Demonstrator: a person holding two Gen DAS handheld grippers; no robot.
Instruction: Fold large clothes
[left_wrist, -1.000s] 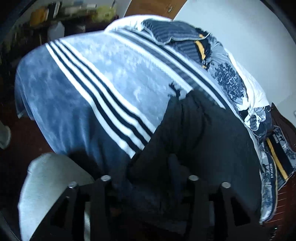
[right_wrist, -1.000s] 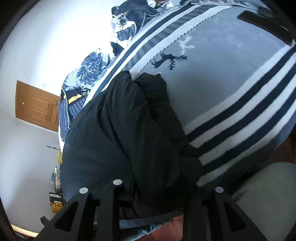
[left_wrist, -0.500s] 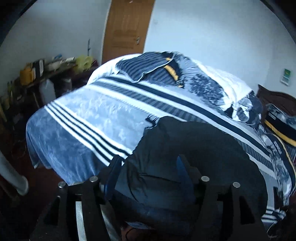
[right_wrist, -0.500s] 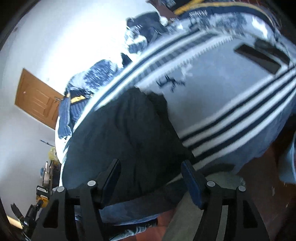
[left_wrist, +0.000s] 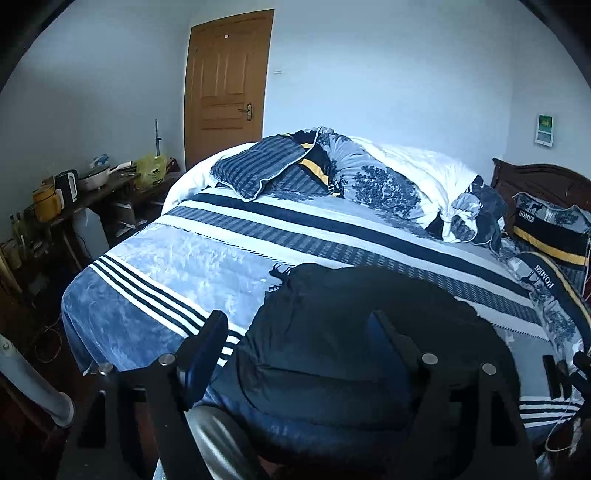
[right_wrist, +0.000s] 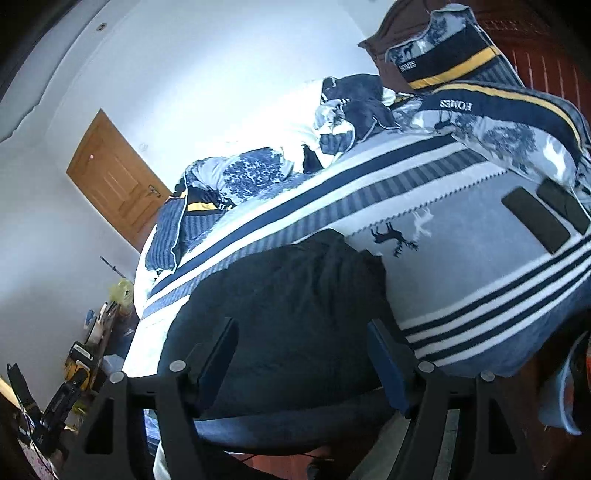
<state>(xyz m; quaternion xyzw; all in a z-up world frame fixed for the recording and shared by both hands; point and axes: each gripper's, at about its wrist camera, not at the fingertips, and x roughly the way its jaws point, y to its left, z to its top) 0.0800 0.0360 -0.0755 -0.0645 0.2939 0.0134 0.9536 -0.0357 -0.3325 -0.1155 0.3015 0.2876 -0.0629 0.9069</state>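
At the far left of the left wrist view, a cluttered tabletop (left_wrist: 110, 184) is seen against the wall, carrying a yellow pot (left_wrist: 46, 201), a dark kettle (left_wrist: 68, 184), a white lidded pan (left_wrist: 96, 177) and a yellow-green bag (left_wrist: 149, 170); what is inside these containers cannot be made out. A translucent jug (left_wrist: 90, 230) stands on the floor below it. Further right, a brown wooden door (left_wrist: 227, 85) is shown shut.

The middle is filled by the bed (left_wrist: 122, 317), covered by a blue and white striped blanket (left_wrist: 192, 258). A bunched patterned duvet (left_wrist: 369, 181) is heaped along its far side, and 2 "HOMES" pillows (left_wrist: 550, 236) are propped by the dark headboard (left_wrist: 535, 181) at the right.

The black garment (left_wrist: 351, 332) is laid on the blanket at the near edge of the bed, folded into a broad dark mass, with its lower edge hanging over the side. The left tool (left_wrist: 299, 332) is held with its fingers spread wide apart above the garment's near part, and nothing is gripped.

In the right wrist view, the garment (right_wrist: 295, 306) is seen on the same near edge, beside a deer motif (right_wrist: 393, 238). 2 flat dark objects (right_wrist: 535, 218) lie on the blanket to the right. The right tool (right_wrist: 301, 336) is likewise held wide open and empty over the garment.
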